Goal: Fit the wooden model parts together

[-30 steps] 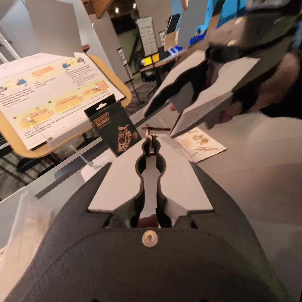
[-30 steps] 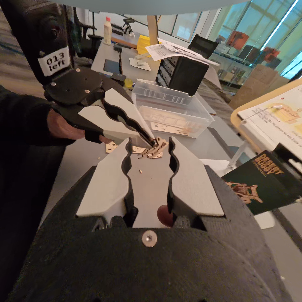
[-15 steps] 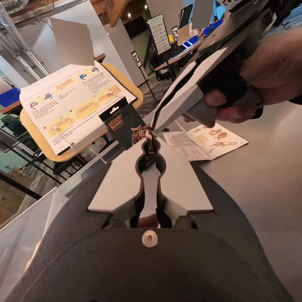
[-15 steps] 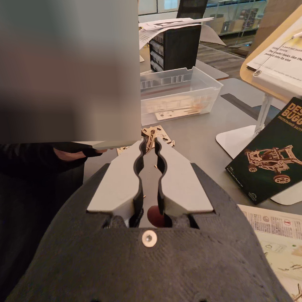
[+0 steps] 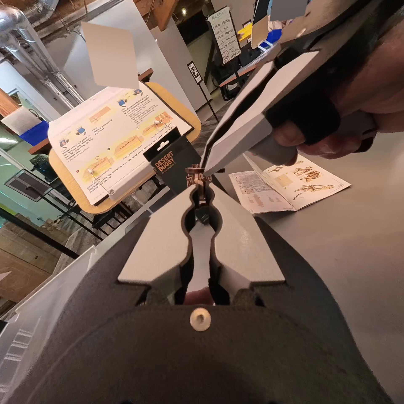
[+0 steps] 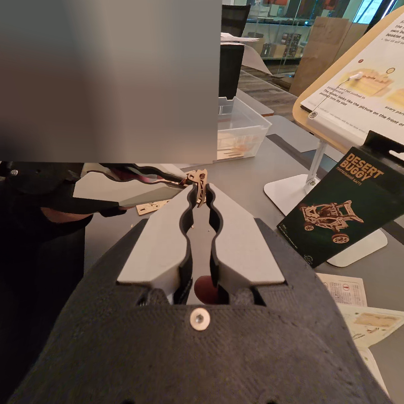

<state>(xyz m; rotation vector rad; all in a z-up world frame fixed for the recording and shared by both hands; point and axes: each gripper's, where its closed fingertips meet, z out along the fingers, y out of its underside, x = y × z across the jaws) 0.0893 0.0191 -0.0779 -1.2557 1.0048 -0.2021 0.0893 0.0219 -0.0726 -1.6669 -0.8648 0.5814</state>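
Note:
A small light wooden model part (image 6: pixel 197 175), a pierced frame piece joined to a second flat piece, is held above the grey table (image 6: pixel 251 179) by both grippers. My right gripper (image 6: pixel 200 188) is shut on the upright frame piece at its fingertips. My left gripper (image 6: pixel 182 182) reaches in from the left and pinches the flat piece at the frame's upper end. In the left wrist view my left gripper (image 5: pixel 202 188) is shut on the wooden part (image 5: pixel 197 177), and my right gripper (image 5: pixel 204 171) comes down from the upper right onto the same part.
A dark kit box (image 6: pixel 341 207) leans on a white stand, also seen in the left wrist view (image 5: pixel 172 164). An instruction board (image 5: pixel 113 140) stands behind it. An open booklet (image 5: pixel 284 185) lies on the table. A clear bin (image 6: pixel 238 131) and a wooden sheet (image 6: pixel 150 206) lie farther off. Both grippers' tips are close together, under 4 cm apart.
My right gripper stood open around the wooden part and has shut on it. My left gripper stayed shut on its end. Both grippers have turned and shifted together.

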